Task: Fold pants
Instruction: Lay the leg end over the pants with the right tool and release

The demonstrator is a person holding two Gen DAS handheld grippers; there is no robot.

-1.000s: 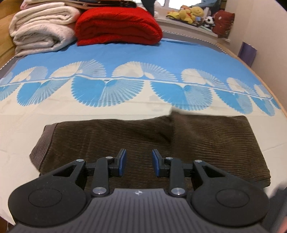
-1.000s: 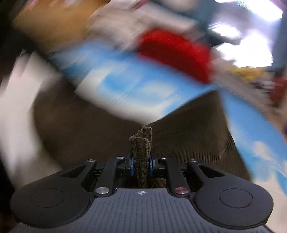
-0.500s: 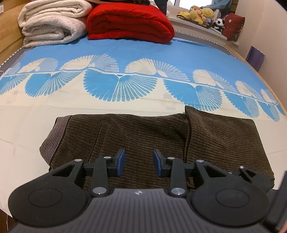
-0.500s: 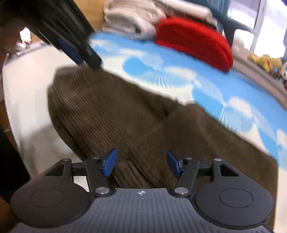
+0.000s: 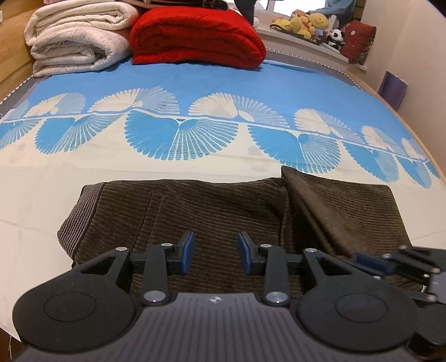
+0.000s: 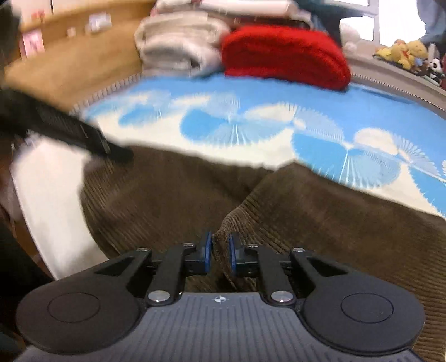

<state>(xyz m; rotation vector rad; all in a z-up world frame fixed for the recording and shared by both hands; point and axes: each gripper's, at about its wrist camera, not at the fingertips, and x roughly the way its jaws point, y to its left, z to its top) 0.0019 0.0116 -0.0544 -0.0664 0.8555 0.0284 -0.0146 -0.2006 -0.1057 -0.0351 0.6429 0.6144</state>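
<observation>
Bedding fills the background: a bed (image 5: 223, 92) under a blue-and-cream sheet printed with fan shapes, a rolled white blanket (image 5: 78, 36) and a folded red blanket (image 5: 195, 36) at its far end, and a row of plush toys (image 5: 306, 21) on the window ledge beyond.

On the cream band of the sheet nearest the cameras lie the brown corduroy pants (image 5: 223, 206). They are already doubled into a long bundle whose long axis runs left to right across both views, ribbed waistband at the left end, and a folded-over flap of leg lying on top toward the right.

Above the middle of that bundle hangs the left hand-held gripper (image 5: 214, 257), pointing down at the cloth, its blue pads part-way apart with nothing between them.

At the near edge of the overlying flap, the right hand-held gripper (image 6: 220, 254) is closing its jaws; a ridge of corduroy stands between the narrow-set pads and appears pinched. In the left wrist view the same tool shows blurred at the lower right.

Judging from this, the coming move turns on the right hand: it sits at the free flap, so the fabric would travel leftward along the long axis, toward the waistband end that the left hand is nearer to.

No brand, label or readable writing shows on the pants or bedding; each tool carries only a small round emblem.
</observation>
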